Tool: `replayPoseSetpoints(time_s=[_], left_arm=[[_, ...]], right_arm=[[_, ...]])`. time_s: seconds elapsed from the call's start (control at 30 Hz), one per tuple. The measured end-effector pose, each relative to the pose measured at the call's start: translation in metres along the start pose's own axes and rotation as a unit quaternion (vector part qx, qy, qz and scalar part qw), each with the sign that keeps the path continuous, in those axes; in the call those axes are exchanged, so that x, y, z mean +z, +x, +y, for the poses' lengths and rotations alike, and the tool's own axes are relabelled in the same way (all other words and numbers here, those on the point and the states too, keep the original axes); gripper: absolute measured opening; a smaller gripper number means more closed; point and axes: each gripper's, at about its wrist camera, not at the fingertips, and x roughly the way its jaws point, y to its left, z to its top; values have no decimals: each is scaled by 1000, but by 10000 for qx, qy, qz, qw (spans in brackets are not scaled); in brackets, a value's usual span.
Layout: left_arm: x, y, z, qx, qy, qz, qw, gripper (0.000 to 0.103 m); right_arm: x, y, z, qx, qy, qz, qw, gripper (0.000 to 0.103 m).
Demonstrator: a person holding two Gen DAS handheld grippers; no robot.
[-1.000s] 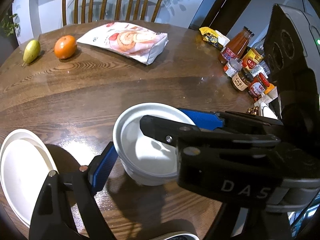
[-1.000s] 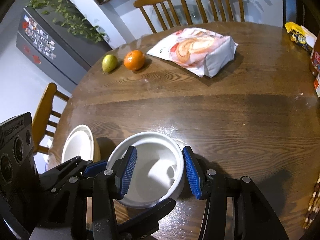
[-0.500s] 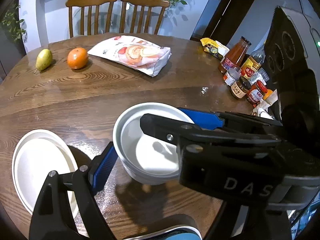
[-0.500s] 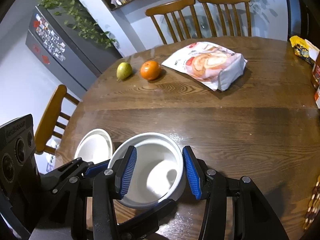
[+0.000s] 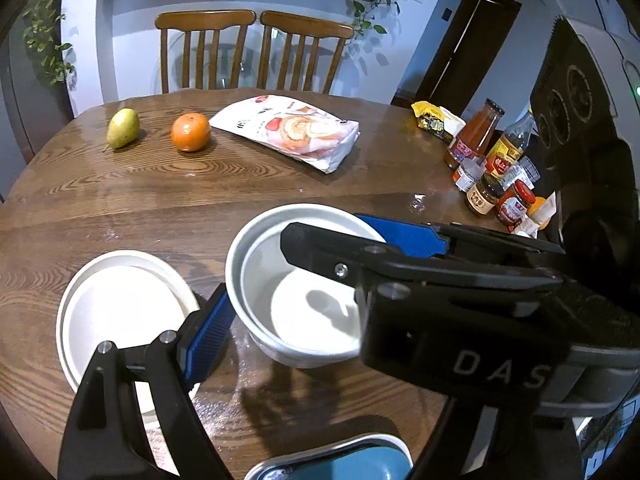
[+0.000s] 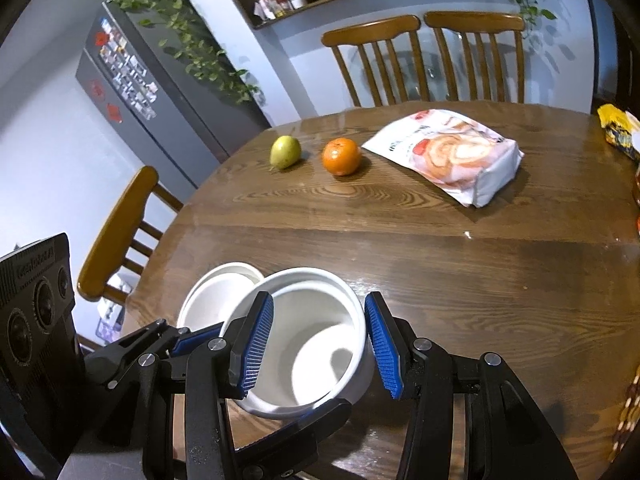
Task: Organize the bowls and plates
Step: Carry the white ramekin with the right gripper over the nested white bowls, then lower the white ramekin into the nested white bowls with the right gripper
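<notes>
Both tongs are on the same thing here, the white round ceramic bowl (image 5: 312, 320). It sits near the front edge of the round dark wooden worktop (image 5: 200, 200), and going by the shadow underneath it looks lifted a bit off the wood.

The left tongs (image 6: 276, 372) are spread wide and hold the bowl across its full width. One blue pad (image 5: 208, 332) is against the left outer wall. In the right wrist view the other finger comes in under the near side.

The right tongs (image 6: 319, 312) are set narrower and straddle the bowl's right wall. One finger hangs over the inside and the other sits just outside the rim. Honestly can't tell if they're actually squeezing it.

Just left of the bowl there's a white round shallow plate (image 5: 120, 312) lying flat. A grey-rimmed dish with a blue inside (image 5: 340, 464) peeks in at the very bottom of the left view.

Further back, well away from the bowl:
- a green pear (image 5: 123, 122)
- an orange (image 5: 191, 132)
- a white snack bag with a swirl-cake picture (image 5: 296, 132)

A bunch of sauce bottles and jars (image 5: 488, 176) crowds the right edge. Two wooden chairs (image 5: 256, 52) stand behind the worktop.
</notes>
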Motion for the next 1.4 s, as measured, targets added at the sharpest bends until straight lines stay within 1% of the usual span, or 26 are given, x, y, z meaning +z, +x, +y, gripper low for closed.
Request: replayPoseSetpoints(time_s=[0.17, 0.43, 0.7, 0.93, 1.1, 1.3, 1.4], left_arm=[[-2, -13, 5, 108, 8, -140, 9998, 83], [-7, -29, 14, 141, -53, -275, 9995, 82], [-13, -44, 31, 282, -123, -364, 9989, 82], [-18, -54, 59, 296, -264, -359, 9986, 82], [-19, -58, 75, 373, -383, -359, 9979, 82], [-18, -55, 91, 432, -453, -348, 9974, 82], [-17, -47, 103, 334, -504, -287, 9978, 82]], right_arm=[[0, -2, 15, 69, -104, -104, 9999, 51], [0, -5, 33, 111, -209, -197, 9995, 51], [0, 3, 57, 195, -355, -229, 9989, 51], [3, 23, 85, 66, -523, -53, 9986, 51], [7, 36, 97, 69, -599, 27, 9982, 51], [10, 56, 109, 56, -686, 174, 9975, 51], [11, 65, 111, -22, -723, 215, 9971, 51]])
